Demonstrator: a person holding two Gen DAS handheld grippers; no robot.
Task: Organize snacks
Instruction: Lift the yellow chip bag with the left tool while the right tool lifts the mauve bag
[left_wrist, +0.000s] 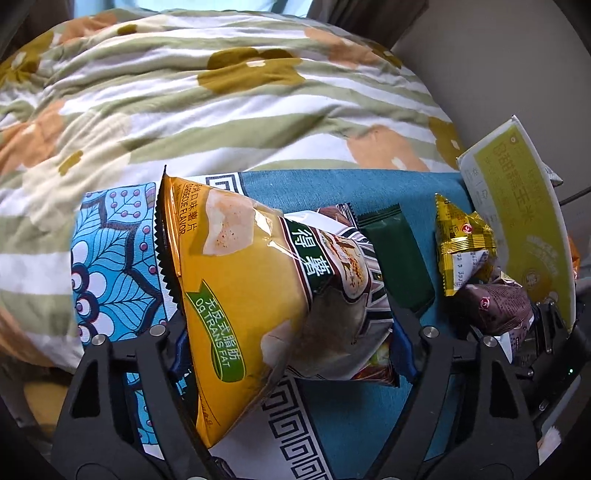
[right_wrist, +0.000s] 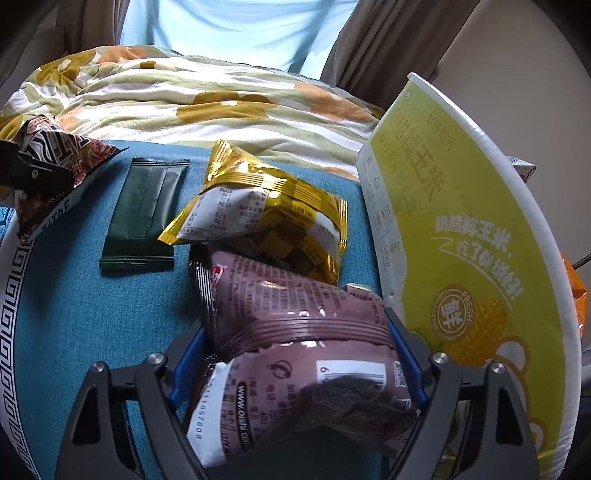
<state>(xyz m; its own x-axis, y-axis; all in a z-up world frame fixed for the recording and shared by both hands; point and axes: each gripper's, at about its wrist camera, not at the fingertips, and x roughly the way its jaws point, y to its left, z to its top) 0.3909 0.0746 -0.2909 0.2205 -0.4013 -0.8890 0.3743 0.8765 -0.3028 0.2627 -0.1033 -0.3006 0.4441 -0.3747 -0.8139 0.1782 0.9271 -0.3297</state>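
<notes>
- Left tool (left_wrist: 291, 332) stands part-way apart, with the yellow chip bag (left_wrist: 236, 295) between its two fingers. The blue pad on each side lies against the bag, so the tool is clamped on it.
- Yellow chip bag points up and away from the camera, its serrated end toward the floral blanket (left_wrist: 184, 92). Below and behind it lies a second, dark patterned bag (left_wrist: 354, 295), also between the fingers; I cannot tell if the pads press on this one too.
- Right tool (right_wrist: 295, 369) is also part-way apart and is clamped on the brown snack pack (right_wrist: 295, 332). Both blue pads touch the sides of the pack, and the wrapper is wrinkled between them.
- Brown snack pack rests on the blue cloth (right_wrist: 92, 314) that covers the surface. Its far end touches the gold snack pack (right_wrist: 266, 214), which lies partly on top of it.
- Dark green sachet (right_wrist: 144, 218) lies flat on the cloth, just beside the gold pack on the left and apart from both tools.
- Yellow-green corn box (right_wrist: 461, 221) stands tilted at the right edge of the cloth, very near the right finger of the right tool.
</notes>
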